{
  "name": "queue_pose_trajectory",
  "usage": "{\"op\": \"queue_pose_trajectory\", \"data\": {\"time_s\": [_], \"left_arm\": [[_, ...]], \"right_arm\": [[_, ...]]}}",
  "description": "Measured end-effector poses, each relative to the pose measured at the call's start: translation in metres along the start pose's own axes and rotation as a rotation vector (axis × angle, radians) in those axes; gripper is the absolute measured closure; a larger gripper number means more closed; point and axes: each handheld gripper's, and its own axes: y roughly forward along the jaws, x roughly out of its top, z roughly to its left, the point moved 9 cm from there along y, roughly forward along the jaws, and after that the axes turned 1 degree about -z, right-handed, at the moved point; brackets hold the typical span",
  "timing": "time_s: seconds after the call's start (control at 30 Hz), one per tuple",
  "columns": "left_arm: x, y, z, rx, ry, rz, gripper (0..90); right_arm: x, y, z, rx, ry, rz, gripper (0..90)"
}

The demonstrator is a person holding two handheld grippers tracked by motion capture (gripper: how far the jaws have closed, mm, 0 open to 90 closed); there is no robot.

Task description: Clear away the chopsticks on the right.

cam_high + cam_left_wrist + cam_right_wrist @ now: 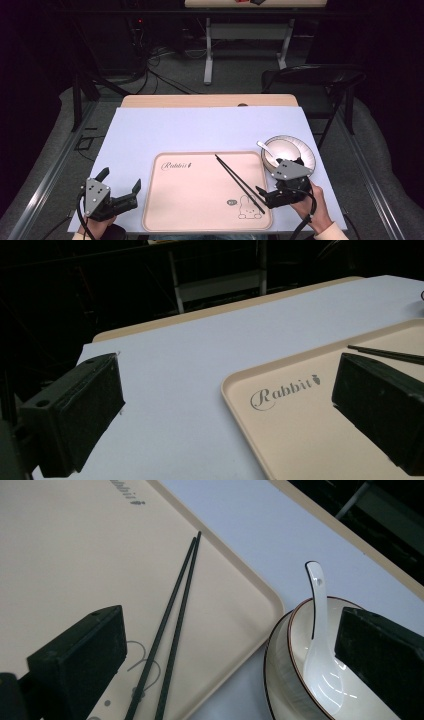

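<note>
Your left gripper [121,189] sits near the front left corner of the tabletop [200,127], over the pale blue sheet just beside the left rim of the tray [150,200]. Its jaws stand wide apart with nothing between them.

Your right gripper [265,195] sits near the front right corner, over the right rim of the tray, with your right hand [312,205] behind it. Its jaws are also spread and grip nothing. In the right gripper view, one jaw hangs over the tray and the other over the bowl [285,680].

The beige tray lies along the front edge, at the middle. It carries the word "Rabbit" and a rabbit drawing [247,207]. Two black chopsticks [239,182] lie side by side on the tray, running diagonally toward its front right corner.

The bowl stands off the tray, just beside its right rim. A white spoon [320,645] rests inside it.
</note>
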Motion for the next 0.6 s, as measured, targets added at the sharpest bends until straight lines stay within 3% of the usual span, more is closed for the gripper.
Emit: {"op": "queue_pose_trajectory", "data": {"time_s": [0.23,0.33,0.47,0.6], "left_arm": [[0.000,0.000,0.000,-0.001,0.000,0.003,0.0],[0.000,0.000,0.000,-0.001,0.000,0.002,0.0],[0.000,0.000,0.000,-0.001,-0.004,0.001,0.0],[0.000,0.000,0.000,-0.001,-0.001,-0.002,0.0]], "right_arm": [[-0.012,-0.025,0.003,-0.034,-0.018,-0.119,0.0],[-0.022,-0.033,0.004,-0.022,0.009,-0.156,0.0],[-0.035,-0.042,0.006,-0.005,0.036,-0.187,0.0],[-0.050,-0.045,0.008,0.012,0.060,-0.173,0.0]]}}
